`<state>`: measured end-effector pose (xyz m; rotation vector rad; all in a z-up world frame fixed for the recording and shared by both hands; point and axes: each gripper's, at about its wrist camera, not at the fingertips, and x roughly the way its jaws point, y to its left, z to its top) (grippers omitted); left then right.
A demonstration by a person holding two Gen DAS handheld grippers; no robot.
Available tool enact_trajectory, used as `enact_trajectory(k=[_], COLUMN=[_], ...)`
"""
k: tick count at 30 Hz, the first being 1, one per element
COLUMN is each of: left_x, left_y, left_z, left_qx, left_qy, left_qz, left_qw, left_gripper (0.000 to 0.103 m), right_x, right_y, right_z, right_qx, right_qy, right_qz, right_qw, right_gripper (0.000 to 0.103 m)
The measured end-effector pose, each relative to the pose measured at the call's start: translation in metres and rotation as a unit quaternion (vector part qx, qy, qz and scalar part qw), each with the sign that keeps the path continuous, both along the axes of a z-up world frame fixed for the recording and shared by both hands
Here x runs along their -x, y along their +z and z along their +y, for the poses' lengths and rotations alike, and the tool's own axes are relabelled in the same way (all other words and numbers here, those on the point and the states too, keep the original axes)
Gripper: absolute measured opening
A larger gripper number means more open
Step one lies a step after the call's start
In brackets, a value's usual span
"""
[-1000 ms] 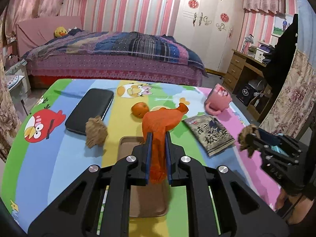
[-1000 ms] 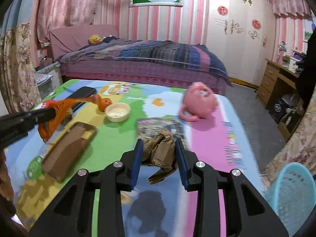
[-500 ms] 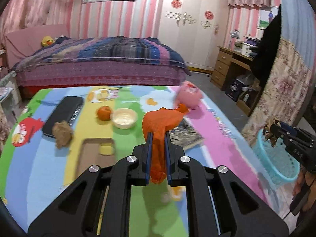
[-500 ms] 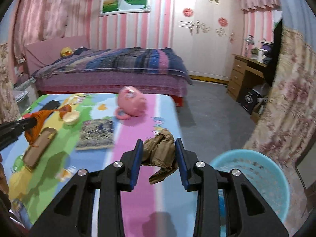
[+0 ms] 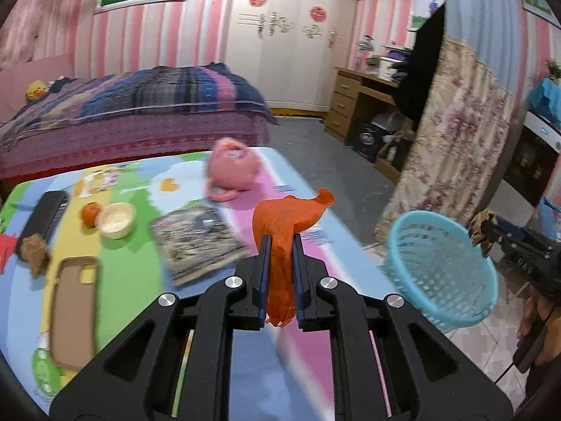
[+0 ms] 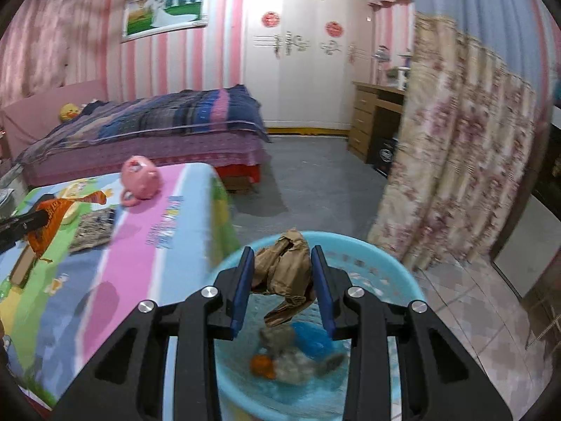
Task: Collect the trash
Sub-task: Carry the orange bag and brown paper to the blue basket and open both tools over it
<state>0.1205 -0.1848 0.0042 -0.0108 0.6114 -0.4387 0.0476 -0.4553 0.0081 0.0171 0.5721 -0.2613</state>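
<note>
Turquoise plastic, the basket [image 6: 392,266] stands on the tiled floor just off the table's near corner, its slotted wall showing; blurred scraps, one orange and one blue, lie in its bottom. Beside it the table [image 5: 308,379] wears a bright cartoon cloth. On the cloth lie a magazine [image 5: 196,238], a brown phone case [image 5: 72,312], a pink purse [image 5: 233,168], a small cream bowl [image 5: 115,219] and an orange fruit [image 5: 89,213]. A brown paper wad [image 5: 33,253] sits at the left edge. The right gripper [image 6: 282,273] hangs over the basket, pads pinched on crumpled brown paper [image 6: 284,266]. The left gripper [image 5: 280,256] hovers over the table's pink stripe, squeezed tight on an orange bag [image 5: 285,221].
</note>
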Motion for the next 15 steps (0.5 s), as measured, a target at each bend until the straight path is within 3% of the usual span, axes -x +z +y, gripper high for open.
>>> enact_trajectory(k=[9,15], left_x=[0.007,0.015], left_y=[-0.003,-0.015], left_z=[-0.076,-0.127], left_qx=[0.005,-0.001], left_qy=[-0.072,-0.122], left_qz=[0.003,0.018], left_qw=[0.9974,0.9924], left_gripper=[0.01,0.01], right_x=[0.016,0.02], right_y=[-0.016,-0.029], right_z=[-0.052,-0.064], right_qx=[-0.014,-0.03], right_qy=[-0.042,-0.051], right_qz=[0.005,0.002], right_qw=[0.999,0.998], right_gripper=[0.034,0.034])
